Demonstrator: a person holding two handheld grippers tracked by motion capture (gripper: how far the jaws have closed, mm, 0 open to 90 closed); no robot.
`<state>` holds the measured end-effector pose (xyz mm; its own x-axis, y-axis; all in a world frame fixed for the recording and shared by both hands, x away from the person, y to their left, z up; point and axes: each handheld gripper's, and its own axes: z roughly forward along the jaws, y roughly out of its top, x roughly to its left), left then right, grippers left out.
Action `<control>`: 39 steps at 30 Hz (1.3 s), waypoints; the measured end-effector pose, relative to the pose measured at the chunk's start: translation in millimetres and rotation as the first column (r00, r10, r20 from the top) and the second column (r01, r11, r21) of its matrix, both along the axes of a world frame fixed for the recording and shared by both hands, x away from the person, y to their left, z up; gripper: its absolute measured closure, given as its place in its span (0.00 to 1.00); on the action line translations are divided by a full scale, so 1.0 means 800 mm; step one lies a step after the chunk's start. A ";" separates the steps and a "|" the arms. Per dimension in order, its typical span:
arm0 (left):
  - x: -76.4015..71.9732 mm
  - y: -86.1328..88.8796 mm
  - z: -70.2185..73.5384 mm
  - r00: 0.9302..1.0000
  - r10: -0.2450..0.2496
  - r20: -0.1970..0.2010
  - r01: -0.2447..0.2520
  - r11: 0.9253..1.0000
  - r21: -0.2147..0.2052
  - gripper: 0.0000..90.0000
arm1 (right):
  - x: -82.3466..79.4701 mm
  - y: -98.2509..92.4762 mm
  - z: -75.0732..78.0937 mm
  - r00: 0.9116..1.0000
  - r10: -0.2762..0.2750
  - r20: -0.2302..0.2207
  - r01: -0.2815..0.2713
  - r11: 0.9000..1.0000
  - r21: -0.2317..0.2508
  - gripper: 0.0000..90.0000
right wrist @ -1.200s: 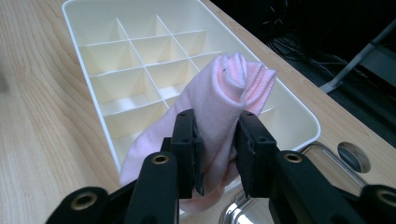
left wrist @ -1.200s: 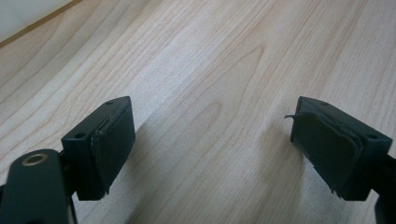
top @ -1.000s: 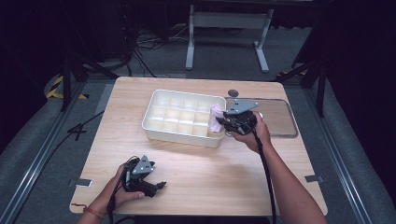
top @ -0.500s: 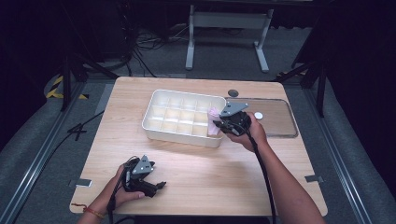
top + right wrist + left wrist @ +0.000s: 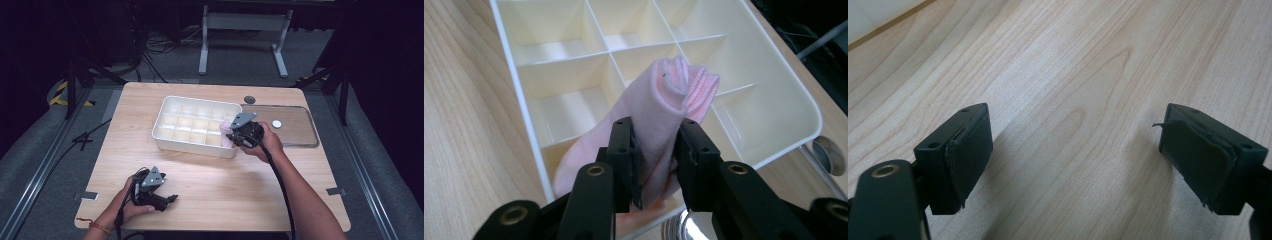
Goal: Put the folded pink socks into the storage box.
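Step in hand: placing the cloth (image 5: 659, 115) into the tray (image 5: 165, 142). My right gripper (image 5: 655, 150) pinches the rolled pink cloth between its jaws and holds it over the tray's near right corner, the roll's lower end hanging into the cell nearest me, as the right gripper view shows. In the high view the right gripper (image 5: 235, 136) sits at that same corner, with the cloth (image 5: 226, 134) just above the rim.

My left gripper (image 5: 167, 200) rests on the surface (image 5: 225, 190) near its front edge, well apart from the tray, jaws spread with nothing between them.

Next move, as I judge it: lower the roll fully into one cell, keep it clear of the dividers, then spread the right jaws.
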<state>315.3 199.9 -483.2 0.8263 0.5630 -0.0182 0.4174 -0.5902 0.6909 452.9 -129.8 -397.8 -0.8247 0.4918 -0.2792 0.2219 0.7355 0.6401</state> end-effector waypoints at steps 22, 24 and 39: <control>0.000 0.000 0.000 1.000 -0.001 -0.001 0.001 1.000 0.002 0.16 | 0.010 0.005 -0.014 0.991 0.042 -0.125 -0.054 0.994 -0.091 0.78; 0.000 0.000 0.000 1.000 -0.001 -0.001 0.001 1.000 0.003 0.16 | 0.010 0.005 -0.015 0.990 0.044 -0.134 -0.057 0.994 -0.090 0.78; 0.000 0.000 0.000 1.000 -0.002 0.000 0.002 1.000 0.002 0.16 | 0.015 0.002 -0.015 0.982 0.036 -0.185 -0.048 0.997 -0.060 0.67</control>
